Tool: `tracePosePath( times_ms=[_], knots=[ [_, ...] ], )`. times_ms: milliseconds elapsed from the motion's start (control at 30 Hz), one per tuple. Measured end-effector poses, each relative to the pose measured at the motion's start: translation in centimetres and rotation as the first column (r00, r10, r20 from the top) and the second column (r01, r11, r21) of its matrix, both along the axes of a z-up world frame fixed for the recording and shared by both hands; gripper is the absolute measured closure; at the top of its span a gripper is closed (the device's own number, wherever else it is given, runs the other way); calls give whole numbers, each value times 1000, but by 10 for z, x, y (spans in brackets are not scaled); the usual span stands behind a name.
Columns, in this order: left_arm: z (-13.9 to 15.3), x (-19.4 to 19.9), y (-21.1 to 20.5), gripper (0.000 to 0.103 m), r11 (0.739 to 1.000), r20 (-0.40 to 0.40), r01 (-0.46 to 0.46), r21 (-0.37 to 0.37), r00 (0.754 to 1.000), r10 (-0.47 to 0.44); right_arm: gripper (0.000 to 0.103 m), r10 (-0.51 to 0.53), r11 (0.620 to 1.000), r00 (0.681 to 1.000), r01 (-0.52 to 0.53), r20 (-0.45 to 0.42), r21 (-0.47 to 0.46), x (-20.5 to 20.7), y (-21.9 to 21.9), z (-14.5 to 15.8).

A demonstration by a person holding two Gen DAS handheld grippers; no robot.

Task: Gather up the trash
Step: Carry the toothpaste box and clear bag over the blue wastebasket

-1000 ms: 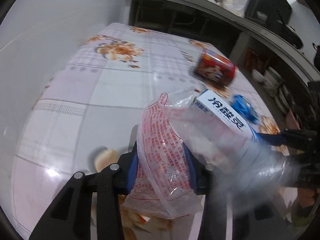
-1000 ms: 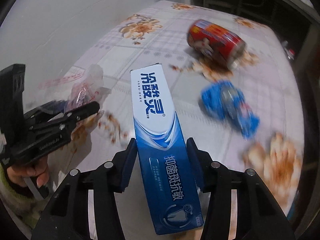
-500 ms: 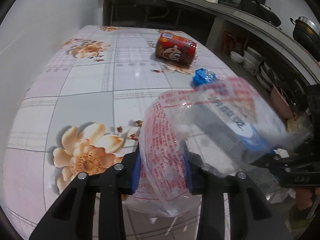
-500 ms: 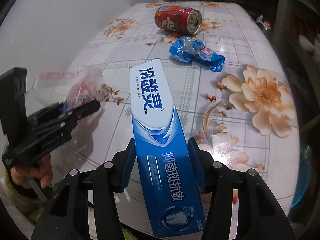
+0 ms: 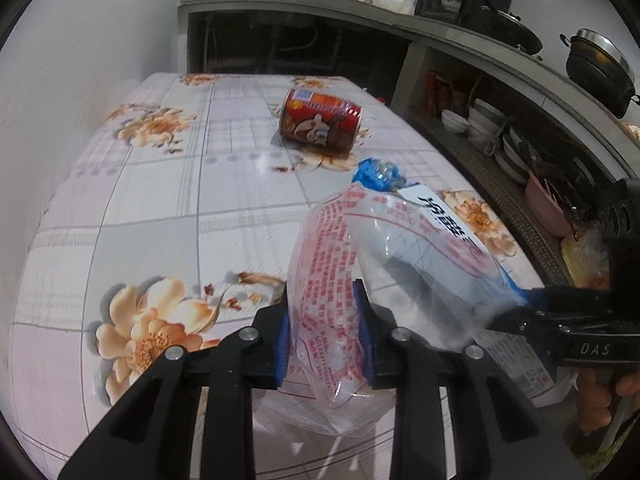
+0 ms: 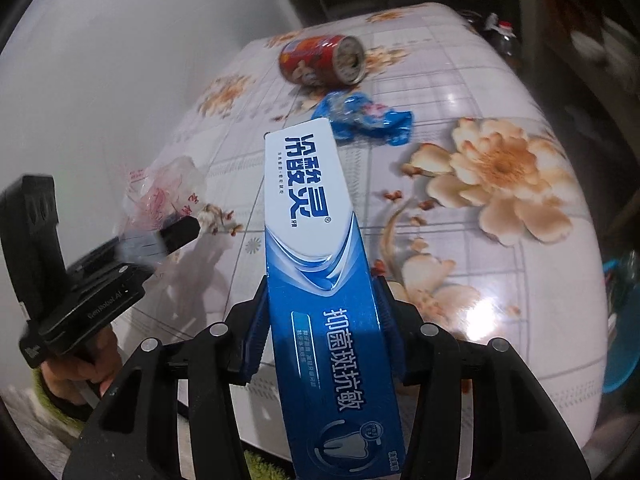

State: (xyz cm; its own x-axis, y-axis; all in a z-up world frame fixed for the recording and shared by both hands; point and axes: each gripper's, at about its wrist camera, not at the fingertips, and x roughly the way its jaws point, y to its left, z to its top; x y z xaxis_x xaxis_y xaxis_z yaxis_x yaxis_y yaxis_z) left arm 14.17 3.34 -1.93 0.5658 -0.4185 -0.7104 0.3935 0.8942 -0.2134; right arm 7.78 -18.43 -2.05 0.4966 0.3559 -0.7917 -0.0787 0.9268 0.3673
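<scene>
Left gripper (image 5: 325, 334): jaws closing on the gathered neck of a clear plastic bag (image 5: 372, 264) with red print, which is already pinched between the pads. Judged purpose: to hold the bag's mouth up and open toward 3 o'clock for loading. Gripper pitched downward over the counter (image 5: 168, 208).

Right gripper (image 6: 320, 316): clamped across a blue-and-white toothpaste box (image 6: 316, 264), jaws easing slightly tighter. Box runs lengthwise out toward 12 o'clock, probably so its free end can lead into the bag. In the left wrist view that end lies at the bag's mouth; whether it is inside, I cannot tell. Gripper angled down; a hand (image 5: 600, 400) shows under its handle.

Farther out on the flowered counter: a crumpled blue wrapper (image 6: 360, 118) at 12 o'clock, and just beyond it a red can (image 6: 320, 60) on its side. Both not yet collected.
</scene>
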Motion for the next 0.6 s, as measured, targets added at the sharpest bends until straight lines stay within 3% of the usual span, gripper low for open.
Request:
tracePosePath(
  times_ms=[267,600],
  knots=[
    [21,-1,-29,77,997,45,69,-23,997,-68,57,-104,990,995,103,5,99,-17,-38,7],
    [36,-1,-97,77,973,64,223,-62,974,-219,56,-253,961,967,247,35,125,-61,-94,25]
  ],
)
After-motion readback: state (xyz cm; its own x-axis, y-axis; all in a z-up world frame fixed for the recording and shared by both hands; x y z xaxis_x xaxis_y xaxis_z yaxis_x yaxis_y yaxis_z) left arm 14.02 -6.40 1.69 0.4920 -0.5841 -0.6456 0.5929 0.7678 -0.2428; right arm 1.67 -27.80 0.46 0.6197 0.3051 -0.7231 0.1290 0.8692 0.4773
